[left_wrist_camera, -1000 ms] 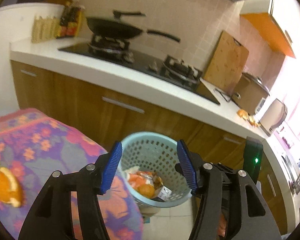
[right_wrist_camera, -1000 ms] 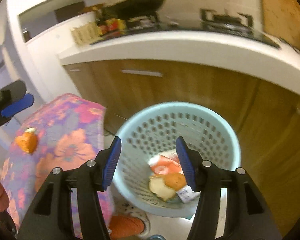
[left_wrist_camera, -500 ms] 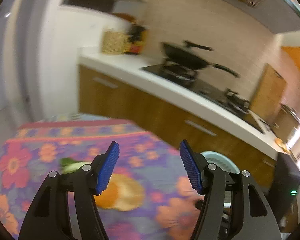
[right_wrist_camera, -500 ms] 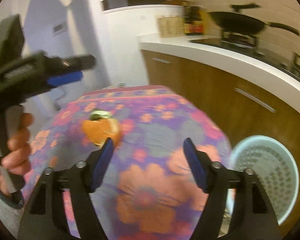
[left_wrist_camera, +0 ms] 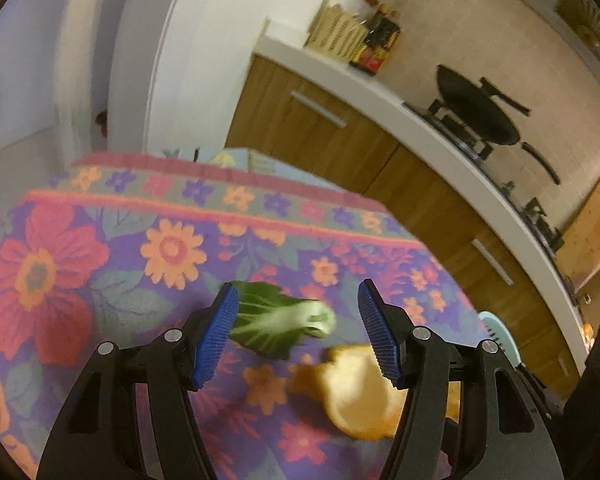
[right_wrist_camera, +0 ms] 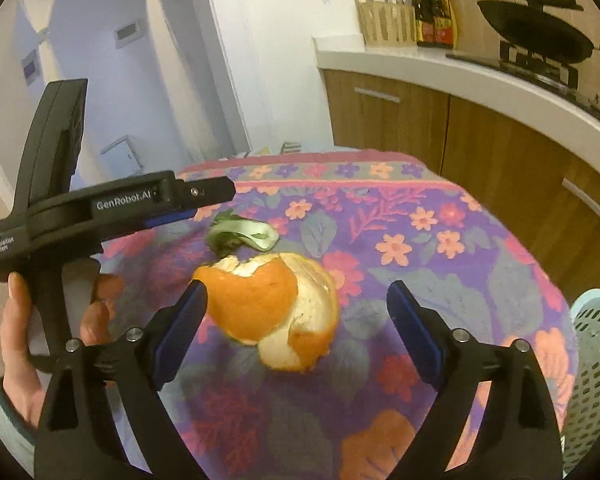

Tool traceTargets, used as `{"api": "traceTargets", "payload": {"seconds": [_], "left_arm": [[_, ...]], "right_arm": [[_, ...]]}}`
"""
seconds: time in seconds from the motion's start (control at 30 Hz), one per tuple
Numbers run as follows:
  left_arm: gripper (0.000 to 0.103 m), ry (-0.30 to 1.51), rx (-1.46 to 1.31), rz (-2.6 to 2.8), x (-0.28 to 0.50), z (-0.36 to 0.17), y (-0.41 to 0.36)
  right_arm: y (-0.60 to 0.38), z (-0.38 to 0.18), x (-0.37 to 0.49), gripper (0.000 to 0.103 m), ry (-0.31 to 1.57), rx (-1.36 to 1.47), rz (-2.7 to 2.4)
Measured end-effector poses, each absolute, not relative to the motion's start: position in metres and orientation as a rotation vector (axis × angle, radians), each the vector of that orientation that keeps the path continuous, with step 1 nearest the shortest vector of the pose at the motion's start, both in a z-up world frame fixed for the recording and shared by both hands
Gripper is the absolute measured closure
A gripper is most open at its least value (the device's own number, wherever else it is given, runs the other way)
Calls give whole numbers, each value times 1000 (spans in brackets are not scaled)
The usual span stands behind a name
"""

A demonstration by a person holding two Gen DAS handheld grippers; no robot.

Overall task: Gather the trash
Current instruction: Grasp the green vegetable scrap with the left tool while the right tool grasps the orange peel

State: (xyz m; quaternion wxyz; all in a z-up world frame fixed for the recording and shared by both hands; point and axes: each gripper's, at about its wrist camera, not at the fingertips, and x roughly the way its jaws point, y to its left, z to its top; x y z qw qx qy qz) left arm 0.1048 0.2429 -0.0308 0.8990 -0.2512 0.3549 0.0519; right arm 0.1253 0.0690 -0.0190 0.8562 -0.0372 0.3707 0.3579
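— Curled orange peel and green leaf scrap: where?
— I see both on the floral-clothed bench, touching. My left tool gapes over the leaf, right tool spread around the peel.

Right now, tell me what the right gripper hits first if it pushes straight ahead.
Most likely the orange peel: it lies between the open right gripper fingers on the floral tablecloth, though depth is uncertain.
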Motion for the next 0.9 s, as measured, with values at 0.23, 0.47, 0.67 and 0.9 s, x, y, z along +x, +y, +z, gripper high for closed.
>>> {"api": "traceTargets", "payload": {"seconds": [0.23,0.47,0.67,0.9], "left_arm": [[44,769,-551,130,112,-55,253],[64,796,-490,142,114,-56,244],[72,791,-482,132,112,-55,241],[84,771,-487,85,106,-53,235]], "right_arm": [[82,-32,137,14,843,-100,732],[90,-41,144,16,928,-104,786],[99,-41,133,49,924,-154,843],[88,-36,132,76,905,-118,833]]}}
